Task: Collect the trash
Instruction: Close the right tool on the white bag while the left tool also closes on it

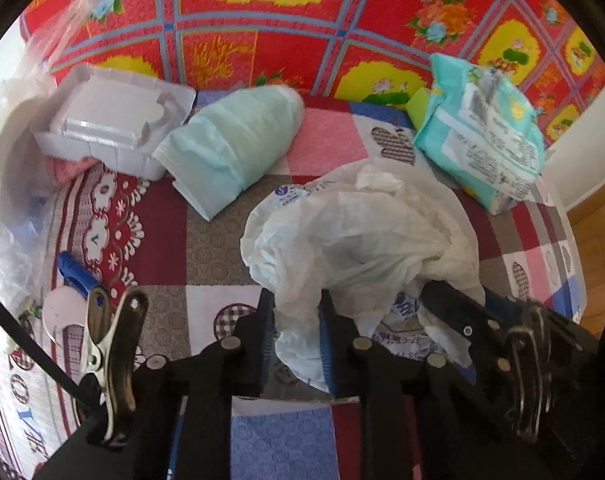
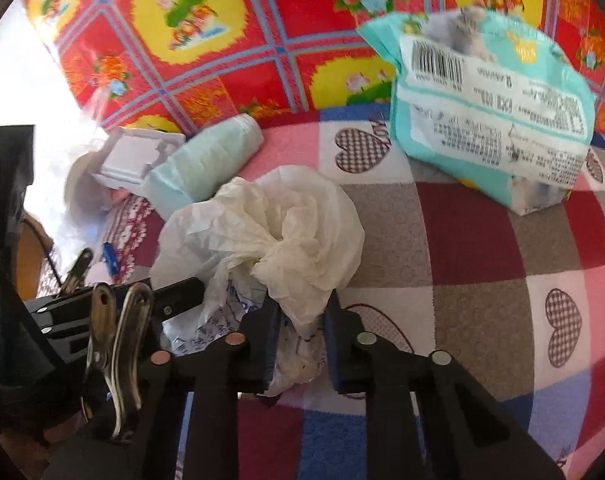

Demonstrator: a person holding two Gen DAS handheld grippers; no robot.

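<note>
Left gripper [image 1: 296, 336]: I am holding its jaws nearly closed, and they are pinching a lower fold of the white plastic bag [image 1: 362, 236] between the blue pads. Right gripper [image 2: 302, 336]: I am holding it likewise narrowed, its pads clamping another gathered fold of the same bag, on the side opposite the left gripper's hold. Both grippers are pointing steeply down at the bed, side by side, so that each shows at the edge of the other's view.

The bag is lying crumpled on the checked blanket [image 1: 206, 248], just ahead of both grippers, with printed blue lettering showing on its lower part. Step in hand, as I judge it: I am taking hold of the bag at two points, in order to spread its mouth and use it as the receptacle. The next move is calling for drawing the two holds apart without tearing the thin film or letting it slip from the pads.

Trash still waiting beyond the bag: a rolled pale-green diaper [image 1: 234, 140], touching a white plastic tray [image 1: 114, 120] at far left, and a teal wipes packet [image 1: 482, 136] standing well apart at right, against the red floral quilt [image 1: 262, 40].
</note>
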